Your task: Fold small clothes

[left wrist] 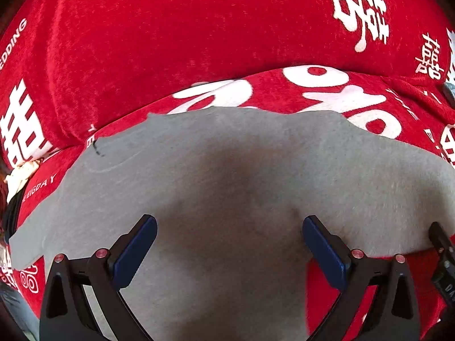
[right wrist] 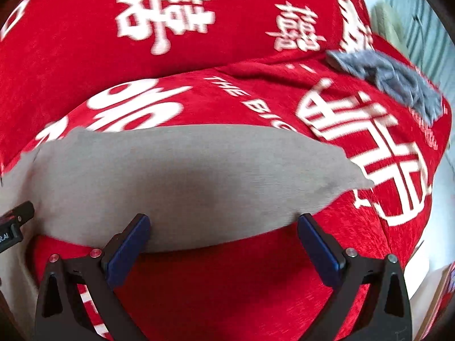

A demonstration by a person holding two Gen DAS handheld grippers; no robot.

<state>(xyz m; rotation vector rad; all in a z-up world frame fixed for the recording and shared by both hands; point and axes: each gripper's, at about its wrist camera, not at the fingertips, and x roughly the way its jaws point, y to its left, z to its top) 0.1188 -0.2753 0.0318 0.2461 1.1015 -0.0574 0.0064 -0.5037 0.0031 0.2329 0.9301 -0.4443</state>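
Observation:
A plain grey garment (left wrist: pixel 241 176) lies spread flat on a red sofa seat; the right wrist view shows its right end (right wrist: pixel 184 176). My left gripper (left wrist: pixel 229 244) hovers low over the garment's near part, open wide, with nothing between its blue pads (left wrist: pixel 136 253). Over the garment's near edge my right gripper (right wrist: pixel 223 241) also stands open and empty, red cover showing below it. A crumpled grey-blue cloth (right wrist: pixel 398 79) lies further back on the right of the seat. The tip of the other gripper shows at the right edge (left wrist: pixel 443 255) of the left wrist view.
The sofa cover (left wrist: pixel 199 28) is red with white characters and lettering; its backrest rises behind the seat. A white and black strap or cloth (left wrist: pixel 17 187) sits at the far left. A pale floor and wall (right wrist: pixel 426 37) show past the sofa's right end.

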